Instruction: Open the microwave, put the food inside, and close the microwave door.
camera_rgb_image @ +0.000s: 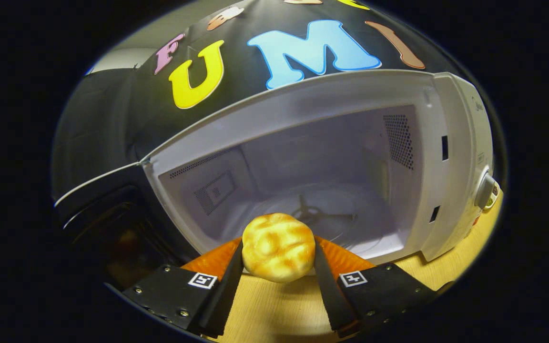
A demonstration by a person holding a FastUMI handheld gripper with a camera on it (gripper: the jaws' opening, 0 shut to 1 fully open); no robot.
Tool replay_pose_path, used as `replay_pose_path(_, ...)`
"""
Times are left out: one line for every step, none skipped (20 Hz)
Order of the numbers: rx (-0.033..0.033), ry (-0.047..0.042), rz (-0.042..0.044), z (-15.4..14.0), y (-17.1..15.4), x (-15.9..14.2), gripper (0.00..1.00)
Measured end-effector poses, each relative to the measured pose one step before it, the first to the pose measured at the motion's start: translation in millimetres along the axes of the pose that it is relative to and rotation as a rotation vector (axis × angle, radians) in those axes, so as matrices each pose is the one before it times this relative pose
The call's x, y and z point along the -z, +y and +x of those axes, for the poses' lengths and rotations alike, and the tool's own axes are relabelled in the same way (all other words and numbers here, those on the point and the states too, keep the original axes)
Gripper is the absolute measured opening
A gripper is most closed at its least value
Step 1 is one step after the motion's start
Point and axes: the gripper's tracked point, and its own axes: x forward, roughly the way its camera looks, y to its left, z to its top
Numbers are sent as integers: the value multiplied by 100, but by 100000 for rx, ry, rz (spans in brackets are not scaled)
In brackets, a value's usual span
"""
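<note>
The bun [278,247] is pinched in the gripper [278,259] before the microwave [303,157] (door already open); insertion is called for.

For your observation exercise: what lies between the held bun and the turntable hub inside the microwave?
In the gripper view, only bare cavity floor lies between the bun, clamped by the fingers, and the hub of the open microwave.

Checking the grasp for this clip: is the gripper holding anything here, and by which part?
Yes. The gripper is shut on the bread roll, one finger pressed on each of its sides, just before the open microwave.
</note>
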Motion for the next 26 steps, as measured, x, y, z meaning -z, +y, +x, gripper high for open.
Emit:
replay_pose_path(884, 208, 29, 690, -199, 93, 78)
replay_pose_path(847, 114, 336, 554, -209, 136, 78)
replay_pose_path(578, 63, 325, 583, -100, 56, 78)
replay_pose_path(713, 75, -48, 544, -171, 99, 78)
replay_pose_path(869, 247, -391, 436, -201, 54, 78)
replay_pose_path(348, -291, -220, 331, -88, 66, 78)
replay_pose_path(576, -907, -202, 336, -102, -163, 78)
replay_pose_path(947, -707, -732, 247, -81, -78, 78)
replay_pose_path(826, -430, -903, 159, -83, -64, 80)
replay_pose_path(490, 439, -299, 205, 21, 188, 84)
replay_pose_path(352, 362, -82, 17, -19, 107, 86)
replay_pose_path(-166, 6, -197, -163, 167, 1, 91)
replay_pose_path(787, -284, -602, -92, -110, -151, 91)
replay_pose_path(192, -887, -858, -226, -61, -336, 91)
replay_pose_path(-266, -784, -400, -240, 162, -454, 91)
replay_pose_path(-247, -536, -453, -344, 127, -324, 91)
replay_pose_path(-344, -468, -761, -492, 81, -390, 91)
replay_pose_path(-373, -551, -826, -752, 151, -378, 91)
replay_pose_path(-530, -690, -695, -790, 124, -364, 92)
replay_pose_path(-687, -1174, -1012, -1060, 257, -485, 91)
replay_pose_path(-637, -986, -1191, -1081, 213, -496, 92)
replay_pose_path(-857, -1013, -1072, -1299, 390, -477, 91)
replay_pose_path(-955, -755, -841, -1163, 341, -484, 91)
replay_pose_path(-1127, -782, -940, -1459, 475, -525, 91)
replay_pose_path(-1037, -1248, -954, -1675, 496, -769, 91)
replay_pose_path(-884, -1689, -530, -1553, 563, -803, 91)
